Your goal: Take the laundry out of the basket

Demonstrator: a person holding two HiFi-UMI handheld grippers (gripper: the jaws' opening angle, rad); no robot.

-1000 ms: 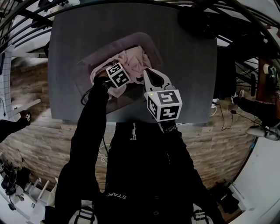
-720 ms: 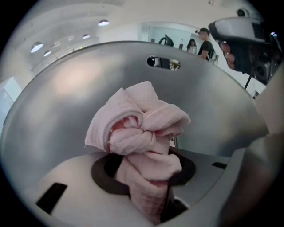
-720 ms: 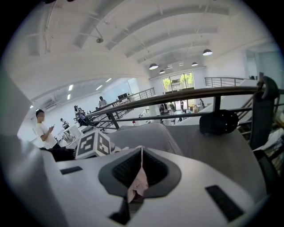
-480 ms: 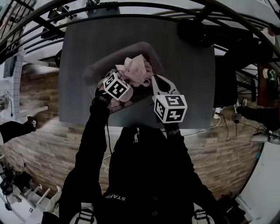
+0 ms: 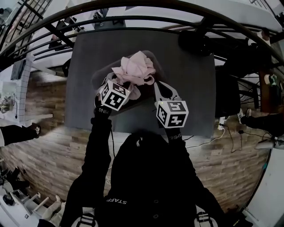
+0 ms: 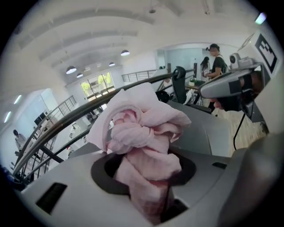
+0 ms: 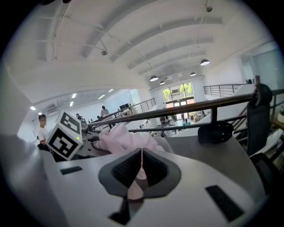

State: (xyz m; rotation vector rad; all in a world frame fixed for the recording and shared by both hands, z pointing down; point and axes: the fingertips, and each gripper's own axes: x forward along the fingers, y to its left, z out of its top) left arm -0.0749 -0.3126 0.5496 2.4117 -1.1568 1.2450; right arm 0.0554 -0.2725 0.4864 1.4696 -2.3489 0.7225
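A bundle of pink laundry (image 5: 133,68) hangs bunched above the dull mauve basket (image 5: 98,80) on the grey table (image 5: 188,88). My left gripper (image 5: 125,85) is at the bundle's near left side. In the left gripper view the left gripper (image 6: 148,179) is shut on a thick twist of the pink laundry (image 6: 142,128), which fills the view. My right gripper (image 5: 155,84) is at the bundle's near right edge. In the right gripper view the right gripper (image 7: 141,174) pinches a thin fold of pink laundry (image 7: 122,141). The basket's inside is mostly hidden.
A black chair (image 5: 195,42) stands at the table's far right corner, and a dark railing (image 5: 133,6) runs behind the table. Bare tabletop lies right of the basket. The wood-pattern floor (image 5: 49,133) shows at the near table edge. People (image 6: 217,60) stand far off.
Both grippers have risen with the pink laundry, the left one more. The bundle lay low in the basket; now it is lifted above the rim.
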